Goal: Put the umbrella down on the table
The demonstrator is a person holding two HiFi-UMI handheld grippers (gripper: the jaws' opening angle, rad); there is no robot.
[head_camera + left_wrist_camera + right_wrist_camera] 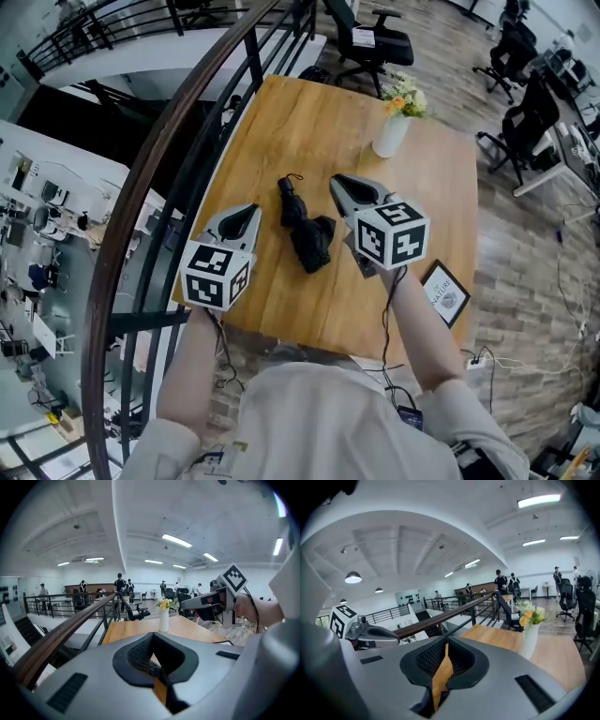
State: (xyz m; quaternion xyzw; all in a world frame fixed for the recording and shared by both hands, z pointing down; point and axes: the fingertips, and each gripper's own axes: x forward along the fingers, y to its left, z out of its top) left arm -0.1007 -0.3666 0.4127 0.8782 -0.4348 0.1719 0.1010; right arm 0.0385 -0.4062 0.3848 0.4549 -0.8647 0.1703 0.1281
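Two tools hang above a wooden table [309, 122] beside a dark stair railing [178, 141], one in each of a person's hands. A folded black umbrella [306, 230] lies flat on the tabletop, between and below them. Left tool [251, 214] and right tool [339, 184] each have their jaws drawn together to a thin slit, with nothing caught between them. Each tool's own camera looks out level across the office rather than down at the table, and neither shows the umbrella. Seen from the head, the umbrella's long axis runs away from the person at a slight lean. Its strap loop is at the far end, toward the left tool's side, and its bulkier end is nearer the person, toward the right tool. It sits in the gap between the two tips, right of the left tool and left of the right one. Which hand is nearer cannot be told, since both are off the surface. With the umbrella on the table and touched by neither tool, the task appears complete, and any further reach would have to go downward and inward. A white vase [390, 134] of flowers stands well apart at the table's far right, and a small framed card [444, 292] lies by the near right edge.
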